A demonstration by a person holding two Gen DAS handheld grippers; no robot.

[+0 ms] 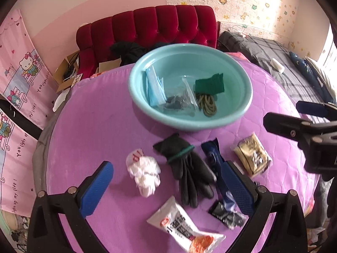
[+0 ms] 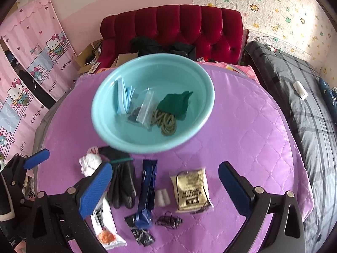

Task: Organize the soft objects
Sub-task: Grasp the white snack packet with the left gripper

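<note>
A teal basin [image 1: 242,107] [image 2: 101,126] sits on the purple quilted table and holds blue masks [image 1: 154,88], a clear bag, a green cloth [image 1: 209,84] and an olive cord [image 1: 207,104]. In front lie black gloves [image 1: 189,168] [image 2: 123,183], a white crumpled cloth [image 1: 145,172] [image 2: 90,164], a blue packet [image 2: 148,183], a beige packet [image 1: 251,157] [image 2: 191,189] and a white snack packet [image 1: 181,225]. My left gripper [image 1: 170,186] is open above the gloves and white cloth. My right gripper [image 2: 165,181] is open above the blue and beige packets.
A small black packet [image 2: 142,233], black hair ties [image 2: 168,219] and a white foam piece [image 2: 162,197] lie near the front edge. A red tufted sofa [image 2: 179,27] stands behind the table. A grey plaid bed [image 2: 305,105] is on the right.
</note>
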